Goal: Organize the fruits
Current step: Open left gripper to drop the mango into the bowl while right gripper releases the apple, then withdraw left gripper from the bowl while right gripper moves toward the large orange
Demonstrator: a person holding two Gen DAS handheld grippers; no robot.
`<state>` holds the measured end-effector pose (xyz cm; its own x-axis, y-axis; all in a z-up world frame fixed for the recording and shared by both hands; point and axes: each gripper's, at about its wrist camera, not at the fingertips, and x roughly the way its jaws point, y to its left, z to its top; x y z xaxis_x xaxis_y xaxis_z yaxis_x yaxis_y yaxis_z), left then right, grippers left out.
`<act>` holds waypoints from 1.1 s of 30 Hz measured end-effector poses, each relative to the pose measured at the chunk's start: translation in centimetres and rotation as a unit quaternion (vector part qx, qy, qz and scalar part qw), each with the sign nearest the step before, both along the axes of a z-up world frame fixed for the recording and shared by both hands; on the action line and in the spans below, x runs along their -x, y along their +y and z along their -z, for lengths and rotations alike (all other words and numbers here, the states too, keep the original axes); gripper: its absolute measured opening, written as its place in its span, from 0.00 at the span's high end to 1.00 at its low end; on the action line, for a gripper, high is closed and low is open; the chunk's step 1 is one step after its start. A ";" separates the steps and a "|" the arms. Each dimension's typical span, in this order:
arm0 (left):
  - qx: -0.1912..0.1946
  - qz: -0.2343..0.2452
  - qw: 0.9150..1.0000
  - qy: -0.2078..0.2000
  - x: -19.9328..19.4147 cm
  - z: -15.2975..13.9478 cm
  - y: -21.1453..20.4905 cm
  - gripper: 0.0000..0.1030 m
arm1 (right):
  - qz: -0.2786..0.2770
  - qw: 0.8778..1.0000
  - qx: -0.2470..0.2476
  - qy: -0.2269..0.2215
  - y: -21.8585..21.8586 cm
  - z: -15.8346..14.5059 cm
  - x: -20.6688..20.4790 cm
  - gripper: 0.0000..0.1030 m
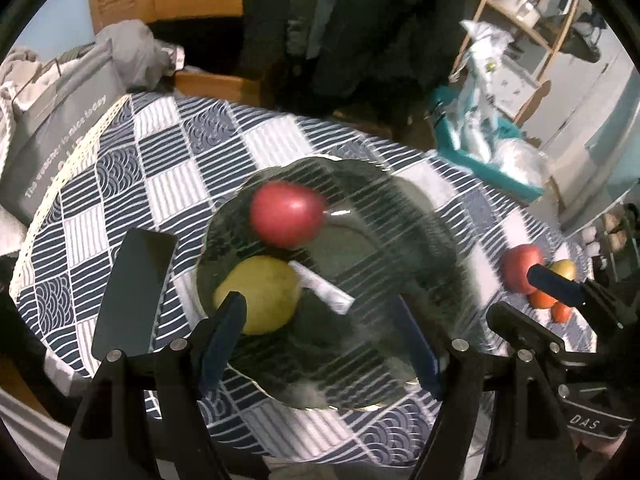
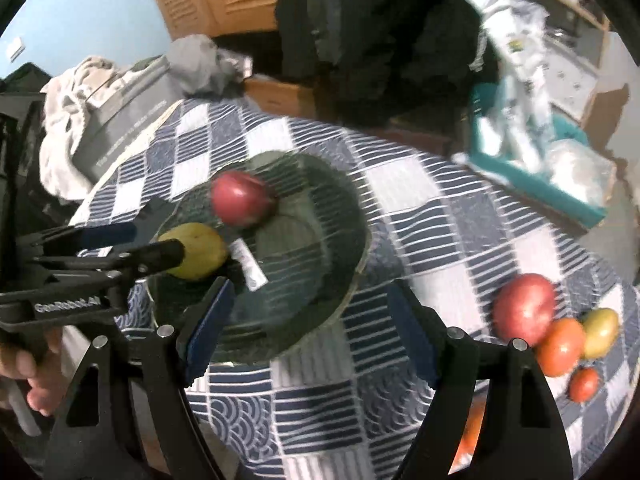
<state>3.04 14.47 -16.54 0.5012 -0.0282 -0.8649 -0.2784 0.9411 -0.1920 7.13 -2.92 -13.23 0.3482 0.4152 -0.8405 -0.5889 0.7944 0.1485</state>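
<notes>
A clear glass plate (image 1: 380, 240) (image 2: 320, 240) sits on the blue-and-white checked tablecloth. It holds a red apple (image 1: 286, 214) (image 2: 240, 200) and a yellow fruit (image 1: 260, 296) (image 2: 200, 256). My left gripper (image 1: 320, 340) (image 2: 158, 242) hangs open above the plate's near side, one finger in front of the yellow fruit, with nothing between its pads. My right gripper (image 2: 312, 326) is open over the plate's near right rim and holds nothing. Loose on the cloth to the right lie a second red apple (image 1: 520, 272) (image 2: 524, 308), an orange fruit (image 2: 560, 346), a yellow-green fruit (image 2: 600, 332) and a small red one (image 2: 584, 384).
A teal tray (image 1: 480, 160) (image 2: 532, 192) with white bags stands off the table's far right. A grey bag (image 1: 52, 152) piled with clothes sits at the far left. Dark clothing hangs behind the table. A hand (image 2: 24, 368) grips the left gripper's handle.
</notes>
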 end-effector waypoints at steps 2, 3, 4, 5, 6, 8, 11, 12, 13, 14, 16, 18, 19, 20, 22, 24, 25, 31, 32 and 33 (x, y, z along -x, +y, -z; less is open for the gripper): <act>0.001 0.008 1.000 -0.015 0.1 -1.0 -0.8 0.25 | 0.012 1.000 -0.012 -0.006 -1.1 -1.0 0.0 0.23; -0.001 0.014 1.000 -0.022 0.1 -1.6 -1.2 0.25 | 0.023 1.000 -0.017 -0.010 -1.8 -1.7 0.0 0.23; -0.003 0.019 0.999 -0.028 0.1 -2.0 -1.6 0.25 | 0.029 0.999 -0.019 -0.014 -2.3 -2.1 0.1 0.23; -0.007 0.025 0.999 -0.035 0.2 -2.5 -2.1 0.25 | 0.037 0.999 -0.021 -0.020 -2.9 -2.7 0.1 0.23; -0.012 0.031 0.999 -0.042 0.2 -3.0 -2.7 0.25 | 0.044 0.998 -0.024 -0.027 -3.5 -3.4 0.1 0.23; -0.019 0.043 0.997 -0.054 0.3 -3.9 -3.6 0.25 | 0.059 0.997 -0.028 -0.039 -4.8 -4.6 0.3 0.23; -0.024 0.058 0.996 -0.067 0.6 -4.9 -4.6 0.25 | 0.076 0.995 -0.036 -0.053 -6.4 -6.3 0.6 0.23; -0.024 0.061 0.995 -0.071 0.7 -5.2 -4.9 0.25 | 0.081 0.994 -0.037 -0.056 -6.7 -6.6 0.7 0.23; -0.023 0.065 0.995 -0.074 0.7 -5.5 -5.2 0.25 | 0.086 0.994 -0.039 -0.060 -7.2 -7.0 0.8 0.23; -0.022 0.070 0.994 -0.078 0.8 -5.8 -5.6 0.25 | 0.091 0.993 -0.042 -0.063 -7.7 -7.4 0.9 0.23; -0.019 0.076 0.994 -0.083 0.9 -6.4 -6.2 0.25 | 0.099 0.992 -0.049 -0.068 -8.8 -8.2 1.1 0.23; -0.013 0.082 0.992 -0.091 1.1 -7.2 -6.9 0.25 | 0.103 0.991 -0.059 -0.068 -9.8 -8.7 1.3 0.23; -0.011 0.085 0.992 -0.095 1.1 -7.5 -7.2 0.25 | 0.107 0.990 -0.064 -0.069 -10.3 -9.1 1.4 0.23; -0.008 0.089 0.991 -0.100 1.1 -8.0 -7.6 0.25 | 0.109 0.989 -0.067 -0.072 -10.7 -9.3 1.5 0.23; -0.007 0.095 0.990 -0.107 1.2 -8.6 -8.4 0.23 | 0.116 0.988 -0.069 -0.079 -11.7 -9.8 1.7 0.23; -0.008 0.102 0.988 -0.115 1.3 -9.2 -9.2 0.22 | 0.122 0.986 -0.068 -0.087 -12.7 -10.2 2.0 0.23; -0.010 0.104 0.988 -0.117 1.4 -9.4 -9.5 0.22 | 0.125 0.986 -0.067 -0.090 -13.1 -10.3 2.2 0.23; -0.021 0.125 0.984 -0.129 1.6 -10.6 -11.7 0.18 | 0.147 0.981 -0.070 -0.110 -16.2 -11.3 3.5 0.23; -0.025 0.129 0.982 -0.134 1.7 -10.9 -12.2 0.17 | 0.151 0.979 -0.071 -0.116 -16.8 -11.5 3.8 0.23; -0.029 0.132 0.981 -0.137 1.8 -11.1 -12.6 0.17 | 0.153 0.978 -0.070 -0.119 -17.2 -11.7 3.9 0.23</act>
<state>1.26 1.87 -5.44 0.6976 -0.1426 -0.7021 0.0312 0.9851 -0.1690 3.19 -20.12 -1.57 0.6532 0.3666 -0.6625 -0.3575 0.9206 0.1571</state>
